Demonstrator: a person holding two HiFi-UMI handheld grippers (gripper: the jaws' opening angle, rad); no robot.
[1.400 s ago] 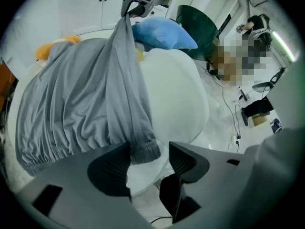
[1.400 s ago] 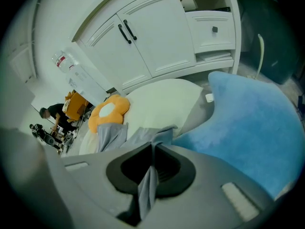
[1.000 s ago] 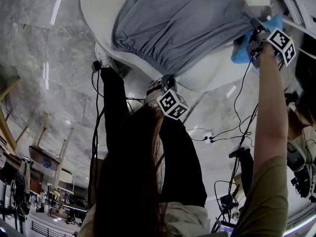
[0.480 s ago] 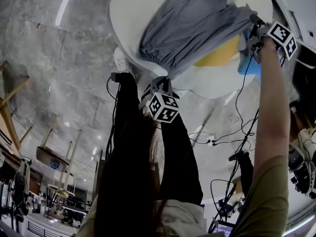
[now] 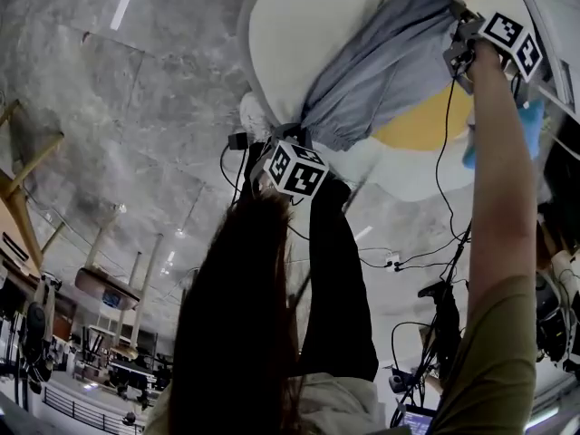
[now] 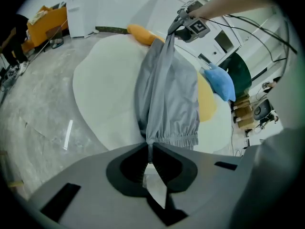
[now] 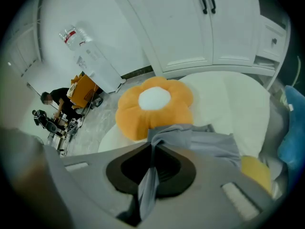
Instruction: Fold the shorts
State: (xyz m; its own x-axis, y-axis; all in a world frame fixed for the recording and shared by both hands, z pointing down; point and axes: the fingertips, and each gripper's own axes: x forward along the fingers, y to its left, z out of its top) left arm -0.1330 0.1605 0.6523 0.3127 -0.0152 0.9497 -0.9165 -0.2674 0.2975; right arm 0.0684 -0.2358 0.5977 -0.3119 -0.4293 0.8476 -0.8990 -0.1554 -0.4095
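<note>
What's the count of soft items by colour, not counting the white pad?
grey shorts: 1
orange flower cushion: 1
yellow cushion: 1
blue soft item: 1
Total: 4

I see my left sleeve (image 5: pixel 337 279) black, long; right sleeve (image 5: pixel 494 361) olive, short. Long dark hair (image 5: pixel 236 324) in frame. Black cables (image 5: pixel 439 157) run by the right arm (image 5: pixel 497 179). Both left gripper (image 6: pixel 148 146) and right gripper (image 7: pixel 152 146): grey shells, white cubes (image 5: pixel 297 169) with black square markers.

Shorts (image 5: pixel 381 71) grey; flower cushion (image 7: pixel 152 106) orange w/ white centre; round pad (image 5: pixel 290 34) white; cloth (image 6: pixel 220 82) blue.
</note>
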